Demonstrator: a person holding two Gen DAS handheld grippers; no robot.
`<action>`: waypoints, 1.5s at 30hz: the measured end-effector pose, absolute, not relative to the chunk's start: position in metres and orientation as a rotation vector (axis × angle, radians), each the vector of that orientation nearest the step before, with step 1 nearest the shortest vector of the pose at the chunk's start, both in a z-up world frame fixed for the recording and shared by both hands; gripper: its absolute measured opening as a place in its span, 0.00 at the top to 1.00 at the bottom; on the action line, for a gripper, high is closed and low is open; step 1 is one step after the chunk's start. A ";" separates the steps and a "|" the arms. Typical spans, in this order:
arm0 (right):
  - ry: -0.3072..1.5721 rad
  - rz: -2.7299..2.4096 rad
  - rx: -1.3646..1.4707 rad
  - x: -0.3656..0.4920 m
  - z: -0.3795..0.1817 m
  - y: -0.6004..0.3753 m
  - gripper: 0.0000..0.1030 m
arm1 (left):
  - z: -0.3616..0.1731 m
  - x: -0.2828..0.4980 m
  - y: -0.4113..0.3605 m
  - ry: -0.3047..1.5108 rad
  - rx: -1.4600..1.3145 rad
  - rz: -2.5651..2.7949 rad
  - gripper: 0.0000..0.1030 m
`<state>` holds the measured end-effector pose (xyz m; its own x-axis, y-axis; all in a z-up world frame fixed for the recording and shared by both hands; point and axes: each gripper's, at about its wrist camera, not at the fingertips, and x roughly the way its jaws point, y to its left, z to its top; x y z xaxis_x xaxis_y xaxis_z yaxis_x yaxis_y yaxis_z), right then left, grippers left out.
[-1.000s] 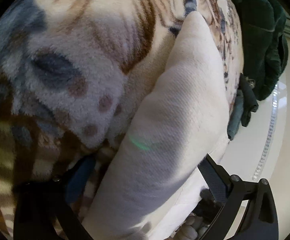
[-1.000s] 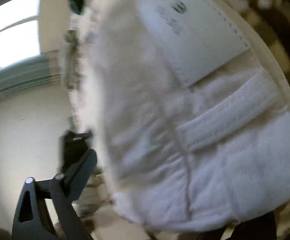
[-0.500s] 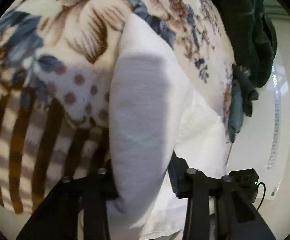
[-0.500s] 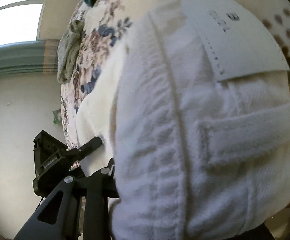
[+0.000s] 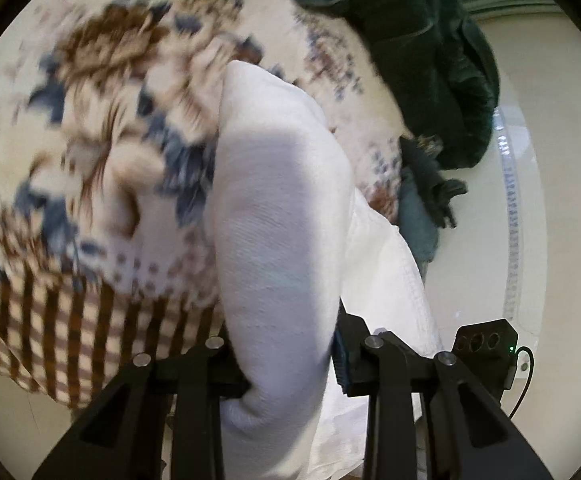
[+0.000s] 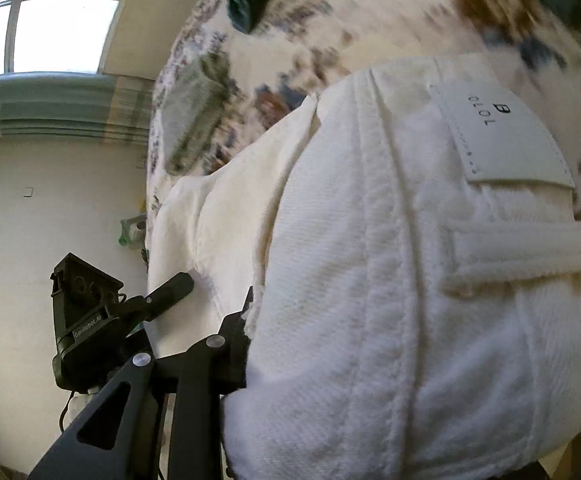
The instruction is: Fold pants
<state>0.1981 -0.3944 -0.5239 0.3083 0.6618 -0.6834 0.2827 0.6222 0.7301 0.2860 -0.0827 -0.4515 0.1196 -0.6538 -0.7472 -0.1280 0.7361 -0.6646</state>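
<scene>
I've got the white denim pants (image 5: 274, 216) bunched and lifted over the floral fleece blanket (image 5: 102, 128), waistband patch facing my right camera. Left claw (image 5: 290, 360) clenched on a thick fold of them; right claw (image 6: 330, 360) clamped on the waistband end. Looks mid-fold: next I'd lay them down flat, edges matched.

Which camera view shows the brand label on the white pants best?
The right wrist view: the label sits sharp on the white pants, its printed letters readable. The left wrist view shows only plain fabric, no label.
</scene>
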 end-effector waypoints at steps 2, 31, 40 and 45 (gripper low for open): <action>1.245 0.300 0.904 0.220 -0.497 -0.387 0.72 | -0.432 0.312 -0.074 1.400 -0.686 -0.460 0.73; 1.052 0.369 0.824 0.734 -0.564 -0.074 0.72 | -0.515 0.787 0.212 1.272 -0.663 -0.355 0.72; 1.173 0.330 0.773 0.729 -0.593 -0.095 0.50 | -0.540 0.750 0.232 1.273 -0.664 -0.348 0.49; 1.148 0.272 0.866 0.701 -0.594 -0.132 0.62 | -0.543 0.744 0.241 1.267 -0.694 -0.340 0.49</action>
<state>0.7007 -0.1317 -0.5938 0.4197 0.5990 -0.6820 0.2297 0.6568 0.7182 0.7442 0.2409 -0.5431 0.2863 -0.5929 -0.7527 -0.1366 0.7523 -0.6445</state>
